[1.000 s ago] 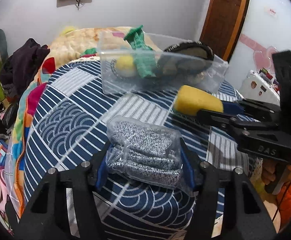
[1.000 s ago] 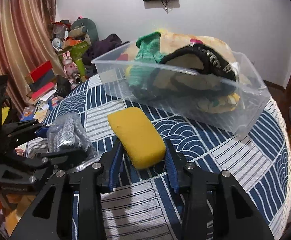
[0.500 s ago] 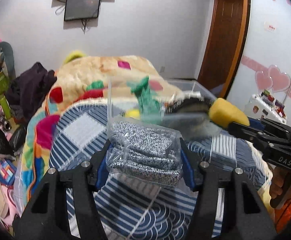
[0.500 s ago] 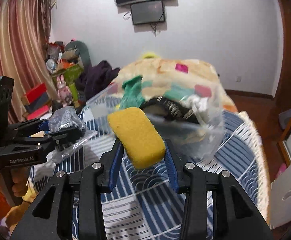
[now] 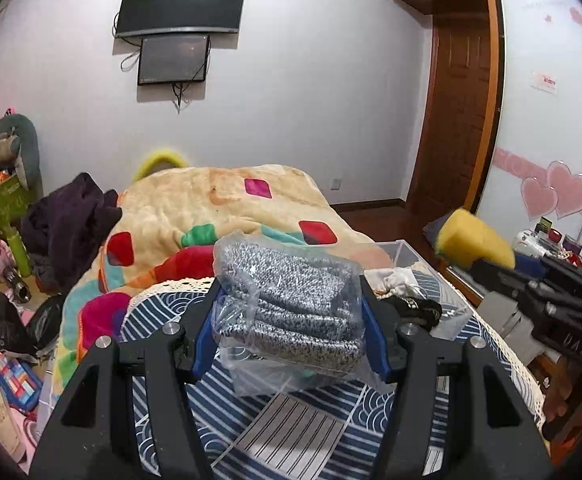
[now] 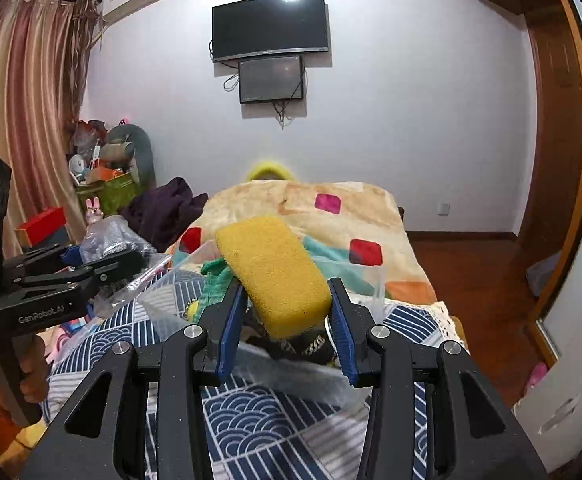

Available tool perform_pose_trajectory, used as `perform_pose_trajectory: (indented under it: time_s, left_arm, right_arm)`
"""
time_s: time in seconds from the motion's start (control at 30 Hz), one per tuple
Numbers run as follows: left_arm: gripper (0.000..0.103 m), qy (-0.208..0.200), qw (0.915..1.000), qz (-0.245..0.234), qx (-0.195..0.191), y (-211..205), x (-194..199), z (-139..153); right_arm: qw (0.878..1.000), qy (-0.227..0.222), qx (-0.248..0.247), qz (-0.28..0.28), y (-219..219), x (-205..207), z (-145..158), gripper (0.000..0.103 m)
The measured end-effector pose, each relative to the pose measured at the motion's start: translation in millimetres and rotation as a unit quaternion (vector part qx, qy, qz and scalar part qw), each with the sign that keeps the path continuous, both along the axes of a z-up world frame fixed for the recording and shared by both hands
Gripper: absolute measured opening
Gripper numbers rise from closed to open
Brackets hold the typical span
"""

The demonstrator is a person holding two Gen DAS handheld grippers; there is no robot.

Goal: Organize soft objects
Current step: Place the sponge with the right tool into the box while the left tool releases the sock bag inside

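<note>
My left gripper (image 5: pixel 291 320) is shut on a clear bag of grey knit cloth (image 5: pixel 291 304), held up above the table. My right gripper (image 6: pixel 285 320) is shut on a yellow sponge (image 6: pixel 275 276), also lifted. The clear plastic bin (image 6: pixel 355 276) sits just beyond and below both grippers, holding a green knit item (image 6: pixel 215 276), a dark item (image 5: pixel 415 308) and other soft things. In the left wrist view the sponge (image 5: pixel 471 240) shows at the right; in the right wrist view the bag (image 6: pixel 111 240) shows at the left.
The table has a blue and white patterned cloth (image 6: pixel 259 420). Behind it lies a bed with a colourful blanket (image 5: pixel 219 200) and dark clothes (image 5: pixel 71 224). Clutter fills the floor at the left (image 5: pixel 3 360). A wardrobe door (image 5: pixel 551 140) stands at the right.
Both grippers have lifted with their loads and tilted up, moving toward the bin, which now sits low in both views. The room's far wall has come into view.
</note>
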State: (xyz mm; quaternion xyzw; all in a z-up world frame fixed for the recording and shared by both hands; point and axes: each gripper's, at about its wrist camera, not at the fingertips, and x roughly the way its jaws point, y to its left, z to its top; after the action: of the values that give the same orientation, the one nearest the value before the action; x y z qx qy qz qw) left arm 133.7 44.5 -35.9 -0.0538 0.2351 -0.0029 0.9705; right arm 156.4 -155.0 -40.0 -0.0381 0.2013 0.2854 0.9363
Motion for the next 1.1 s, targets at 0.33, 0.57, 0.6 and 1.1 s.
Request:
perform_pose_trajectory:
  time_s: [0.33, 0.57, 0.6, 1.1]
  left_arm:
    - [0.06, 0.055, 0.9978, 0.002, -0.038, 7, 48, -34]
    - [0.06, 0.082, 0.9958, 0.001, -0.04, 5, 69, -55]
    - [0.06, 0.087, 0.9954, 0.0, -0.04, 4, 73, -58]
    - [0.074, 0.088, 0.9956, -0.007, -0.031, 2, 63, -54]
  right_arm:
    - [0.999, 0.052, -0.006, 0.01, 17, 30, -22, 0.038]
    - [0.995, 0.094, -0.019, 0.014, 27, 45, -39, 0.037]
    - [0.995, 0.098, -0.023, 0.013, 28, 45, -42, 0.037]
    - [0.994, 0.105, -0.015, 0.021, 15, 40, -36, 0.038]
